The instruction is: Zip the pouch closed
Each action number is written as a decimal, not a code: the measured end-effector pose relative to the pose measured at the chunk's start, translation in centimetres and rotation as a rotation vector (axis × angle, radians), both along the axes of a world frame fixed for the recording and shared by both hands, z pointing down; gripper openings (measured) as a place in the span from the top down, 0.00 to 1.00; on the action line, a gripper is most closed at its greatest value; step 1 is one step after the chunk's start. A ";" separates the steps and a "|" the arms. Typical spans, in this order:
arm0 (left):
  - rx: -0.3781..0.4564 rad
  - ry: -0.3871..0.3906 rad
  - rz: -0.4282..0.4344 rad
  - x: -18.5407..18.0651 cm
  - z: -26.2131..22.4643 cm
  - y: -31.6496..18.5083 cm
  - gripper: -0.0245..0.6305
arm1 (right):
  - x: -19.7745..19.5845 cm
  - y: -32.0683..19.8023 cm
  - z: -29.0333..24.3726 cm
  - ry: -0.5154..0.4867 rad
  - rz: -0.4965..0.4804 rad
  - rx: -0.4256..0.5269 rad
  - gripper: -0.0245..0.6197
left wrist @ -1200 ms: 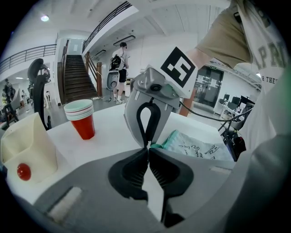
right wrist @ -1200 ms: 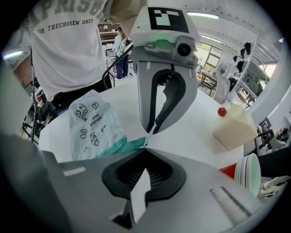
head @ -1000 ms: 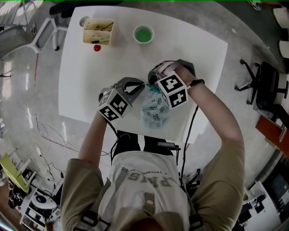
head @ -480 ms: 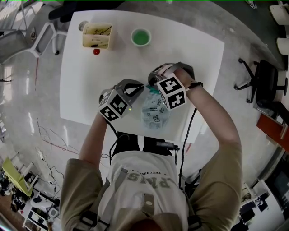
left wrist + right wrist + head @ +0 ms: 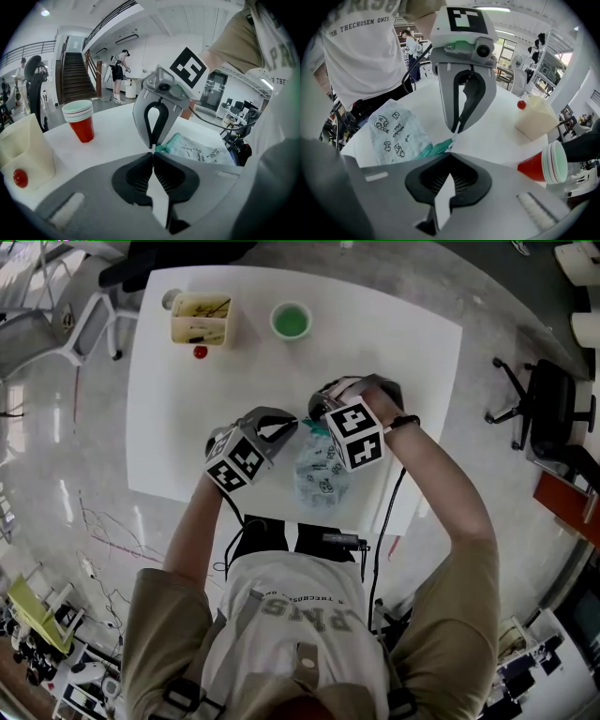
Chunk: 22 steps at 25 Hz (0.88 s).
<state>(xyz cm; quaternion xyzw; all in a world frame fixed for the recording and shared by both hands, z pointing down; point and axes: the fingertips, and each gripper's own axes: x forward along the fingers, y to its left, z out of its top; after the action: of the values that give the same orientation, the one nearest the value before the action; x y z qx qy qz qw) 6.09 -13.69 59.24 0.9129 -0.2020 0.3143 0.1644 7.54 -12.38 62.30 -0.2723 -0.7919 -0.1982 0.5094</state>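
Two grippers meet nose to nose over the near part of the white table [image 5: 403, 343], and it is tight work in there. The left gripper [image 5: 152, 151] has its jaws pressed together, with a small white tab [image 5: 454, 132] pinched right at the tips. The right gripper [image 5: 450, 149] comes in from the other side, jaws also together and clamped on the teal end of the pouch [image 5: 322, 470]. The two sets of tips are all but touching each other.

The pouch itself is pale blue-green with little dark doodles printed on it. It lies flat on the table close to the near edge, its body stretching back toward the person while its teal end sits up where the grippers meet. From the head view it shows between the two marker cubes, partly under the right one.

Over at the far side, well apart from the action, stands a stack of red cups [image 5: 292, 320] with a green inside. To their left is a cream box [image 5: 201, 315], and a small red ball [image 5: 200, 352] rests just beside it on its near side. An office chair [image 5: 553, 413] stands on the floor off to the right.
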 end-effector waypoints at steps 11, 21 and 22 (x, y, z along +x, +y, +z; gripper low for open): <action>-0.012 -0.004 0.035 -0.2 0.1 0.1 0.93 | 1.0 0.1 0.4 0.030 0.039 0.017 0.96; -0.019 -0.008 0.055 -0.5 -0.1 0.6 0.93 | 2.1 0.1 0.0 0.043 0.089 0.025 0.96; -0.019 -0.009 0.058 -0.5 -0.1 0.6 0.93 | 2.3 0.1 0.1 0.049 0.088 0.029 0.96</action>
<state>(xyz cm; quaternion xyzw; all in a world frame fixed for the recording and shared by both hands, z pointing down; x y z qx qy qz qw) 5.60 -13.07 59.18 0.9153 -0.1733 0.3251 0.1630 9.80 -12.24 62.38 -0.2346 -0.7875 -0.1804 0.5405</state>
